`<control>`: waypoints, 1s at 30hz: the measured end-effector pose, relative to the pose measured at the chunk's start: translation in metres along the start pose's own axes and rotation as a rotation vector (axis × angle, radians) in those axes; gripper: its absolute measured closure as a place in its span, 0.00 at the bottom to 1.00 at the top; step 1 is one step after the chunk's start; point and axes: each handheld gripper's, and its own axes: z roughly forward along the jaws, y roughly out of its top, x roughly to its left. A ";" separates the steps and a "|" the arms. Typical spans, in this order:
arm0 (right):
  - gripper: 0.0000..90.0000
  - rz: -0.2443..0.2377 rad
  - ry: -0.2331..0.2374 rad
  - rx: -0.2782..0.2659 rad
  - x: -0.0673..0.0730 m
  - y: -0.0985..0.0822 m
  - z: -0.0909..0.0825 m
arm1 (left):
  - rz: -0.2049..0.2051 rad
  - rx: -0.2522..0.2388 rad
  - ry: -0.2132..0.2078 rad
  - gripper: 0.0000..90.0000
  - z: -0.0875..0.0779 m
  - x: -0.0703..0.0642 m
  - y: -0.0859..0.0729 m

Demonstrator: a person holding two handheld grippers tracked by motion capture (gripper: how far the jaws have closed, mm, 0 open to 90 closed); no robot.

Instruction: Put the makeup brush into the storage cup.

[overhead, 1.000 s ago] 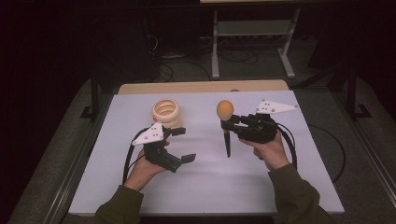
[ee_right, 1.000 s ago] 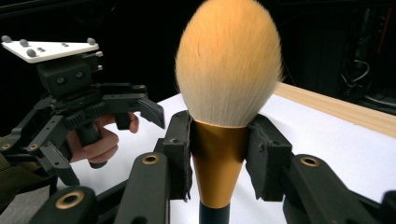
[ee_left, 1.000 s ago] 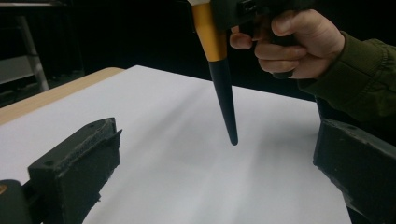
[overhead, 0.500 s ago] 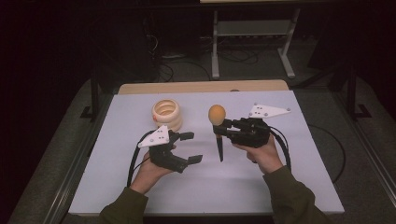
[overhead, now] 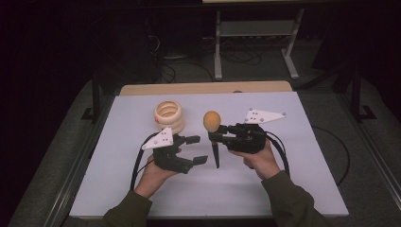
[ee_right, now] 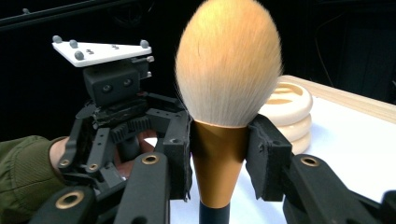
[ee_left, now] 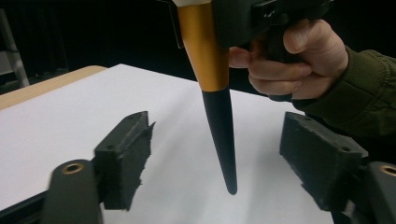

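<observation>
Two-gripper handover stage: with right gripper (overhead: 215, 135) pinched on gold ferrule of fluffy orange-bristled, black-handled makeup brush (ee_right: 227, 116) held upright above white table (overhead: 283, 189), next close spread, just-narrowing left gripper (ee_left: 217, 158) on tapered handle between its pads

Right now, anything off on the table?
Nothing spilled or damaged. The makeup brush stands upright, clamped at its gold collar by the right tool, black tip just off the white table. The ring stack sits neatly behind.

no text to read — no labels, brands or numbers anywhere
</observation>
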 end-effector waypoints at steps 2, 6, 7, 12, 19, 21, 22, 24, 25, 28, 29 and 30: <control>0.69 -0.001 0.008 0.001 0.002 -0.001 0.002 | -0.007 0.002 -0.006 0.31 0.002 -0.001 0.000; 0.69 0.003 0.025 0.007 0.005 -0.002 0.006 | -0.011 0.018 -0.011 0.34 0.007 -0.004 -0.001; 0.69 0.001 0.029 0.005 0.006 -0.003 0.008 | -0.014 0.021 -0.008 0.36 0.008 -0.004 -0.001; 0.69 0.000 0.034 0.010 0.009 -0.004 0.011 | -0.017 0.014 -0.012 0.42 0.010 -0.006 -0.001; 0.69 -0.004 0.044 0.008 0.012 -0.005 0.014 | -0.017 0.001 -0.003 0.50 0.012 -0.008 0.001; 0.69 -0.009 0.046 0.009 0.012 -0.006 0.016 | -0.011 0.001 -0.001 0.55 0.012 -0.008 0.001; 0.69 -0.009 0.048 0.012 0.013 -0.007 0.017 | -0.012 0.001 0.001 0.56 0.012 -0.008 0.001; 0.69 -0.008 0.048 0.015 0.013 -0.007 0.017 | -0.016 0.001 -0.001 0.57 0.012 -0.007 0.001; 0.69 -0.013 0.050 0.014 0.013 -0.008 0.018 | -0.016 0.001 0.000 0.59 0.012 -0.007 0.002; 0.69 -0.014 0.054 0.018 0.013 -0.009 0.020 | -0.019 0.002 -0.001 0.62 0.012 -0.007 0.001; 0.69 -0.011 0.054 0.019 0.014 -0.009 0.020 | -0.023 0.005 0.002 0.63 0.013 -0.007 0.001; 0.69 -0.012 0.055 0.019 0.014 -0.009 0.021 | -0.025 0.005 0.002 0.64 0.013 -0.007 0.001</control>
